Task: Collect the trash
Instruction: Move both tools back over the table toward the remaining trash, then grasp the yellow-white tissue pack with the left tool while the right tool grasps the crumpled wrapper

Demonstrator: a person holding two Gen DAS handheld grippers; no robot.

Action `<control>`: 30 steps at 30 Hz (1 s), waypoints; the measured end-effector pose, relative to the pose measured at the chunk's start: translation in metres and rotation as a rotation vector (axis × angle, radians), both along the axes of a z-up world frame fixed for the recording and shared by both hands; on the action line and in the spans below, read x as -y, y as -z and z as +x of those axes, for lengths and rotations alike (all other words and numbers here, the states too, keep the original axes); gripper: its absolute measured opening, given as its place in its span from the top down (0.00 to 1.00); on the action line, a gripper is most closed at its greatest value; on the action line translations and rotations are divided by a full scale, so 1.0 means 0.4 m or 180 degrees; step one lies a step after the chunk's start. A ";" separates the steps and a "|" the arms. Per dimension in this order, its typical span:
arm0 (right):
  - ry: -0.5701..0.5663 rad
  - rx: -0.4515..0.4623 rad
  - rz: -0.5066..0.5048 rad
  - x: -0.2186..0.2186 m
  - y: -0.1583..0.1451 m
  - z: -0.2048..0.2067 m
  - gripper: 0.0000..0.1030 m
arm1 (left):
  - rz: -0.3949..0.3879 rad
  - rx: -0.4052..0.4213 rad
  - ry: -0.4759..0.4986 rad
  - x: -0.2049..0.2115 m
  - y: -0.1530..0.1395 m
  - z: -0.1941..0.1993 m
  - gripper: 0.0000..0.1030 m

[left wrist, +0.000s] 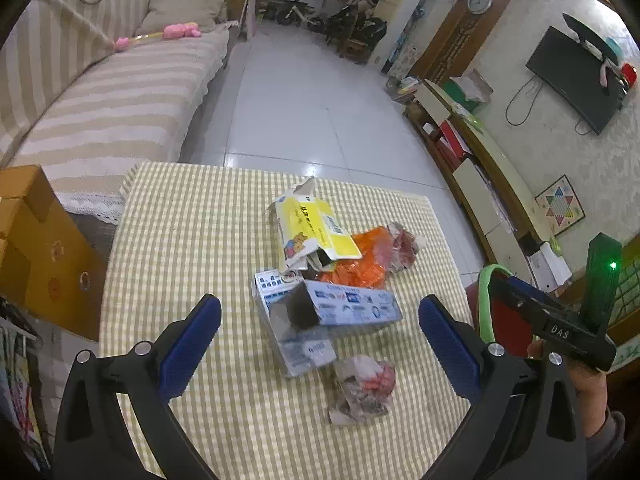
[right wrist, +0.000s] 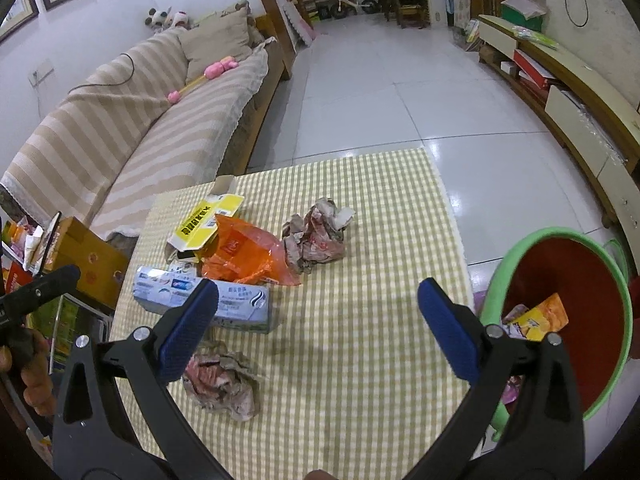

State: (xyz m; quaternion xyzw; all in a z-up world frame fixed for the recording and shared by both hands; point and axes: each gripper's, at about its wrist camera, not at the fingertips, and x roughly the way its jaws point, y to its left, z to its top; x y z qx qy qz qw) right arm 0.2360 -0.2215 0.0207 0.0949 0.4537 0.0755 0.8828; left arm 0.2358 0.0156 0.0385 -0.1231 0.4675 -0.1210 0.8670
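The trash lies in a loose pile on the desk (right wrist: 380, 200) with the checked cloth: a yellow carton (left wrist: 316, 228), an orange plastic bag (right wrist: 244, 256), a long blue box (left wrist: 340, 304) and two crumpled wrappers, one near (left wrist: 362, 388) and one far (right wrist: 316, 236). The risk, I think, is that the thin bag or a soft wrapper slips from the pads, or that one piece drags its neighbour off the desk edge, because they overlap. Also the red bin with green rim (right wrist: 560, 280) stands beside the desk, low, so a drop may miss it. The left gripper (left wrist: 320, 340) has its fingers spread wide and holds nothing. The right gripper (right wrist: 316, 332) is equally wide and empty, above the cloth.
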 end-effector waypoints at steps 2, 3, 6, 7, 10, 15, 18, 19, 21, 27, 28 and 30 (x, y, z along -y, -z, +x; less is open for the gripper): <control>-0.0004 -0.0024 -0.0008 -0.005 0.008 0.020 0.05 | -0.0051 -0.0051 -0.0035 -0.015 0.015 0.026 0.08; -0.0008 -0.0039 -0.0014 -0.007 0.015 0.033 0.05 | -0.0082 -0.0082 -0.0062 -0.022 0.026 0.043 0.08; -0.0017 -0.0087 -0.0014 -0.014 0.036 0.071 0.05 | -0.0147 -0.0171 -0.0129 -0.042 0.048 0.079 0.08; -0.0022 -0.0096 -0.0012 -0.016 0.041 0.080 0.05 | -0.0181 -0.0207 -0.0155 -0.049 0.056 0.095 0.08; -0.0045 -0.0124 -0.0013 -0.028 0.060 0.114 0.05 | -0.0303 -0.0312 -0.0182 -0.061 0.077 0.137 0.08; -0.0072 -0.0138 -0.0031 -0.036 0.091 0.159 0.05 | -0.0325 -0.0404 -0.0196 -0.059 0.100 0.200 0.08; -0.0053 -0.0175 -0.0033 -0.026 0.114 0.183 0.05 | -0.0356 -0.0507 -0.0199 -0.057 0.127 0.241 0.08; -0.0042 -0.0186 -0.0033 -0.022 0.120 0.190 0.05 | -0.0361 -0.0530 -0.0203 -0.055 0.134 0.252 0.08; -0.0004 -0.0213 -0.0020 -0.013 0.133 0.205 0.05 | -0.0381 -0.0590 -0.0205 -0.051 0.150 0.272 0.08; -0.0022 -0.0245 0.0067 -0.004 0.162 0.238 0.05 | -0.0370 -0.0771 -0.0103 -0.012 0.206 0.325 0.08; -0.0044 -0.0250 0.0094 -0.007 0.166 0.243 0.05 | -0.0391 -0.0806 -0.0078 -0.005 0.215 0.331 0.08; -0.0089 -0.0257 0.0124 -0.017 0.173 0.253 0.05 | -0.0537 -0.0951 -0.0044 0.003 0.245 0.345 0.08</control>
